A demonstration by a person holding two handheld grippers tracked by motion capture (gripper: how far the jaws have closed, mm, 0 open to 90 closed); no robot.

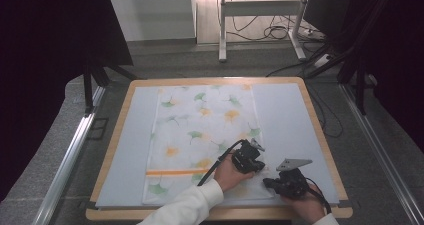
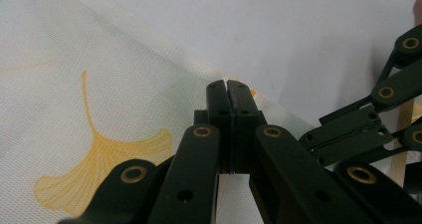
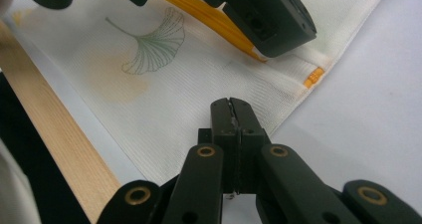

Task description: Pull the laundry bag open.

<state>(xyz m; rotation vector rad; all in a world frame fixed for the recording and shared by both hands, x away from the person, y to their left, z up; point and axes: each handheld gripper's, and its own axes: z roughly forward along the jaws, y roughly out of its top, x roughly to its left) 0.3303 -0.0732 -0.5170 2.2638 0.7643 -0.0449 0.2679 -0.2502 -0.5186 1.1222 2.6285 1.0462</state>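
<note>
Nearest the person, the right gripper sits low at the near right corner of the cloth; in the right gripper view its jaws stand pressed together, tips over the cloth's near corner, and whether any fabric is caught between them cannot be told. Just beyond and slightly left, the left gripper rests at the cloth's right edge, close above the orange stripe. In the left gripper view its jaws are likewise together, their tips at the hem where cloth meets mat, and a pinch on the hem cannot be confirmed. The cloth, white with ginkgo-leaf print, lies flat and spread lengthwise down the middle of the pale blue mat on the wooden table, its far end near the mat's far edge, its near end close to the near edge. No fold, lift or wrinkle of note is visible. Judgement: the work, most likely folding or shifting the cloth, stands at its opening step. Both tools are placed along the near right edge, a firm grip is unverified, and the whole fold or move remains to be done.
</note>
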